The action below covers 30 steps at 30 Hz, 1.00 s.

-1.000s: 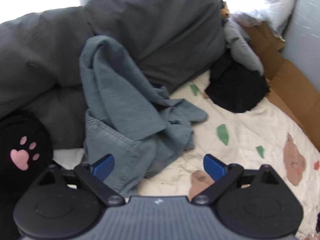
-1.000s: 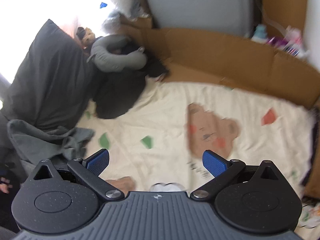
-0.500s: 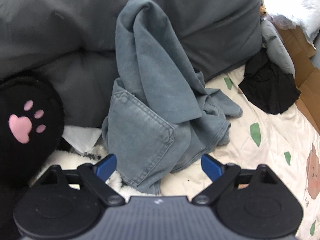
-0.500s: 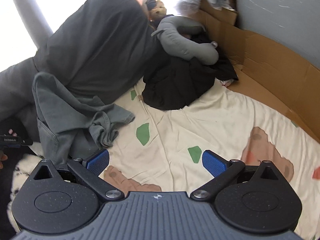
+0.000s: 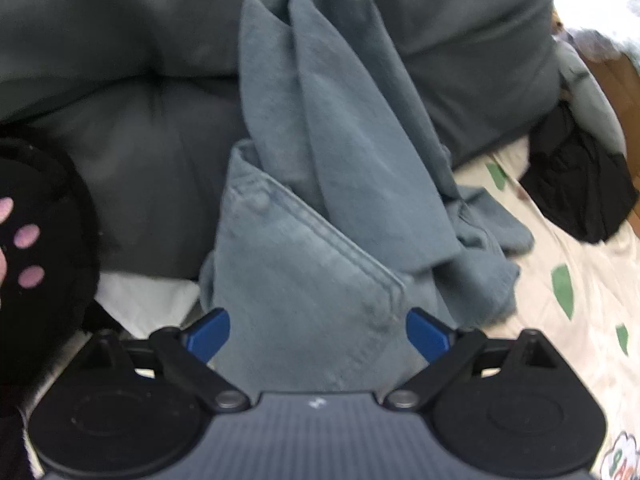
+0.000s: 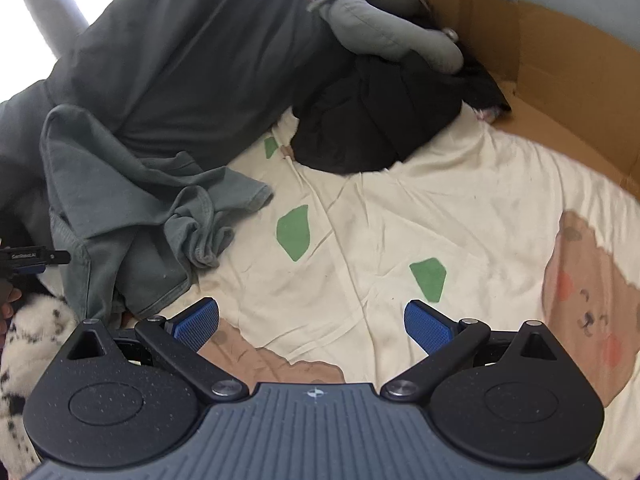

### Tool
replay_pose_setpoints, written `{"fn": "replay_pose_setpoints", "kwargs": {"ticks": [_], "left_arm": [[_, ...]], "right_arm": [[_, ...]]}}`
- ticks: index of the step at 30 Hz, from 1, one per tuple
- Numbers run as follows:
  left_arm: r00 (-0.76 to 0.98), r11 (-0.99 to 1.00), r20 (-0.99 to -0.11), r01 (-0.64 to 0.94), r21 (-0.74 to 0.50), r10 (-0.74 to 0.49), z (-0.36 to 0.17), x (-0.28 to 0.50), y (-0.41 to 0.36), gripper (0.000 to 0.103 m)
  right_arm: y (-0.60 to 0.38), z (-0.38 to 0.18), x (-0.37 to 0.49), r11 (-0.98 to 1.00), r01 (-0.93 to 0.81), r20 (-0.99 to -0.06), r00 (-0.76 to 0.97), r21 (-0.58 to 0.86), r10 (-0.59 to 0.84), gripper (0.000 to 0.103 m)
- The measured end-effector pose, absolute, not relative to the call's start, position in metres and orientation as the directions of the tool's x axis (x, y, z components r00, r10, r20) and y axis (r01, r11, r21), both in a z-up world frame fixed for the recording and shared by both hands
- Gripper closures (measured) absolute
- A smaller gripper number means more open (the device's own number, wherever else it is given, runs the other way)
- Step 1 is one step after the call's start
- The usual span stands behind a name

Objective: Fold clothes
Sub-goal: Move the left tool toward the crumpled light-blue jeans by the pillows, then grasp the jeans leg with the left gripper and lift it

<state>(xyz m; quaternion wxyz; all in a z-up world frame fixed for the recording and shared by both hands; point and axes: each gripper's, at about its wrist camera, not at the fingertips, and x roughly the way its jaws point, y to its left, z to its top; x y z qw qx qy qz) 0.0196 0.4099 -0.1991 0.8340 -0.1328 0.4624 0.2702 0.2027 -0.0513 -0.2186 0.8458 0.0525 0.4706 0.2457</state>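
Left tool (image 5: 316,330) is wide open, blue pads on either side of a crumpled blue-grey shirt (image 5: 320,184) heaped straight ahead against dark grey pillows (image 5: 140,80). Off to its right there's a black garment (image 5: 580,188) on the cream patterned bedsheet (image 5: 580,280).

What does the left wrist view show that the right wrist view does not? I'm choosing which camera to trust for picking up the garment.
Only the left wrist view: a black plush cushion with pink paw-pad spots, and the left claw open with the crumpled blue-grey cotton garment between its tips.

Only the right wrist view: the brown cardboard wall, a brown bear print on the sheet, and the right claw open over bare sheet.

Both: that garment, the dark grey pillow, the black clothing heap, and the cream patterned bedsheet.
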Motion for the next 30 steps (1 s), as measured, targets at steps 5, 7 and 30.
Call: {"fn": "replay_pose_setpoints", "kwargs": {"ticks": [5,7,30], "left_arm": [[0.469,0.814,-0.8,-0.579,0.042,0.375,-0.191,0.025,0.422,0.002],[0.467,0.796,-0.798,-0.604,0.027,0.381,-0.193,0.027,0.432,0.002],[0.546,0.7,-0.8,-0.673,-0.24,0.251,-0.217,0.05,0.488,0.074]], "right_arm": [[-0.049,-0.233,0.202,0.873,-0.352,-0.764,0.439,0.338,0.473,0.002],[-0.048,-0.238,0.201,0.87,-0.354,-0.766,0.43,0.342,0.477,0.002],[-0.042,-0.254,0.182,0.827,-0.404,-0.759,0.365,0.392,0.538,0.002]]}}
